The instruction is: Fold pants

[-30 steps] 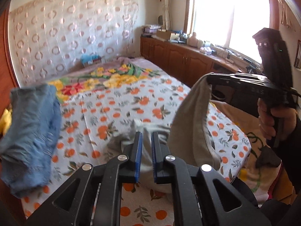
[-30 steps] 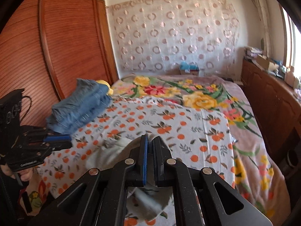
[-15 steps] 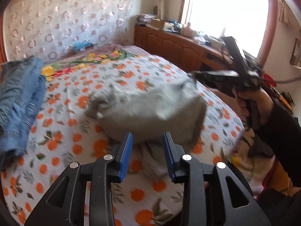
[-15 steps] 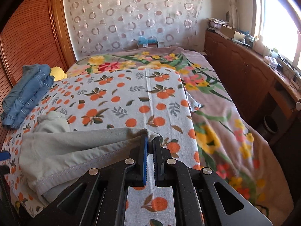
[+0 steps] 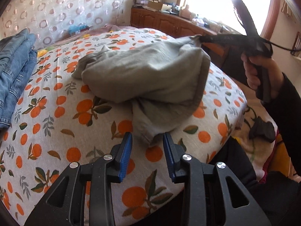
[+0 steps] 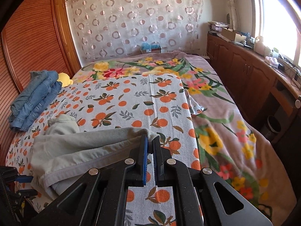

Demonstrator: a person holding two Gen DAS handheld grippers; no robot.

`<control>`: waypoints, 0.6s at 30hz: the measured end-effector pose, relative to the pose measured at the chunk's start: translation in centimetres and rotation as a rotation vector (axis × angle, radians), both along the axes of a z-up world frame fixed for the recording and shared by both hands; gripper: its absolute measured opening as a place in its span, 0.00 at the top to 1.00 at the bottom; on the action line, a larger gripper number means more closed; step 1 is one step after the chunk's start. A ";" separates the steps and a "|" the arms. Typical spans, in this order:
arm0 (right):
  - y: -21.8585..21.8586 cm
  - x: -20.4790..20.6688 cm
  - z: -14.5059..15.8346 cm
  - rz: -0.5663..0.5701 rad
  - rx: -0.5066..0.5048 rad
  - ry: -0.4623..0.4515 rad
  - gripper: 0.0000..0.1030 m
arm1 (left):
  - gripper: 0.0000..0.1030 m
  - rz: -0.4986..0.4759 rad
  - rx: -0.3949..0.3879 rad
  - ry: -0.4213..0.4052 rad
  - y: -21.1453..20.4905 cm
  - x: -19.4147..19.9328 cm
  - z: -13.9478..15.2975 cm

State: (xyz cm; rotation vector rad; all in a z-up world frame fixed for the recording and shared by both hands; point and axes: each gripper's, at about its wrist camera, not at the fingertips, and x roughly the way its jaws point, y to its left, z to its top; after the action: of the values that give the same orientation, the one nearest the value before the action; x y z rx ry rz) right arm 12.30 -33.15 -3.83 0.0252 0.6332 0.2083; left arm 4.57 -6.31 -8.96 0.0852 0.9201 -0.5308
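At the far left of the bed, against the ribbed wooden wardrobe [image 6: 28, 43], lies a folded stack of blue denim jeans [image 5: 15, 75] with a small yellow soft thing [image 6: 64, 80] just beyond it. Under them spreads the white cotton sheet printed with oranges and green leaves [image 5: 56, 131], which covers the near part of the bed over a pinkish plush blanket with large yellow and red flowers [image 6: 222, 131].

The pair of grey-green cotton pants [image 5: 146, 79] lies bunched in the middle of the orange-print sheet, one part draped over another, a hemmed end reaching toward the near edge. The left gripper [image 5: 147, 142] hangs just above that near end — its blue-padded jaws stand spread, with the tip of the cloth lying between them but not pressed by either pad.

To the right, the right gripper [image 6: 150, 146] has its jaws pressed together on a corner of the pants, pinching the fabric and lifting that edge off the sheet — the cloth runs in a taut fold from the corner toward the left. The right hand [image 5: 263, 75], in a dark sleeve, grasps the handle.

Along the right wall stands a brown wooden cabinet [image 6: 250, 79] under a bright window.
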 end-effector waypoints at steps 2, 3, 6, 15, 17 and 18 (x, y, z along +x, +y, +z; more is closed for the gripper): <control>-0.2 -0.2 0.0 0.002 0.007 -0.006 0.95 | 0.73 0.004 -0.042 -0.015 0.2 0.5 0.4; -0.2 -0.3 -0.2 0.003 0.012 -0.009 0.95 | 0.90 0.000 -0.060 -0.021 0.3 0.7 0.8; -0.5 -0.8 0.2 0.002 0.023 -0.020 0.95 | 0.95 0.064 -0.090 -0.086 1.4 1.0 3.0; -2.4 -3.4 3.2 -0.012 0.053 -0.107 0.95 | 0.95 0.182 -0.128 -0.274 5.5 0.8 11.3; -3.1 -4.1 3.7 -0.017 0.065 -0.125 0.95 | 0.95 0.205 -0.129 -0.313 5.9 0.6 12.6; -3.5 -4.5 4.0 -0.022 0.072 -0.134 0.95 | 0.95 0.215 -0.134 -0.330 6.1 0.5 13.1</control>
State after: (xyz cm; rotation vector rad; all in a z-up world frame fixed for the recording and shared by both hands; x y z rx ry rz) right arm 7.84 -36.64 0.18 0.0868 0.4913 0.2099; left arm 5.07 -0.16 4.13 -0.0465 0.5621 -0.3631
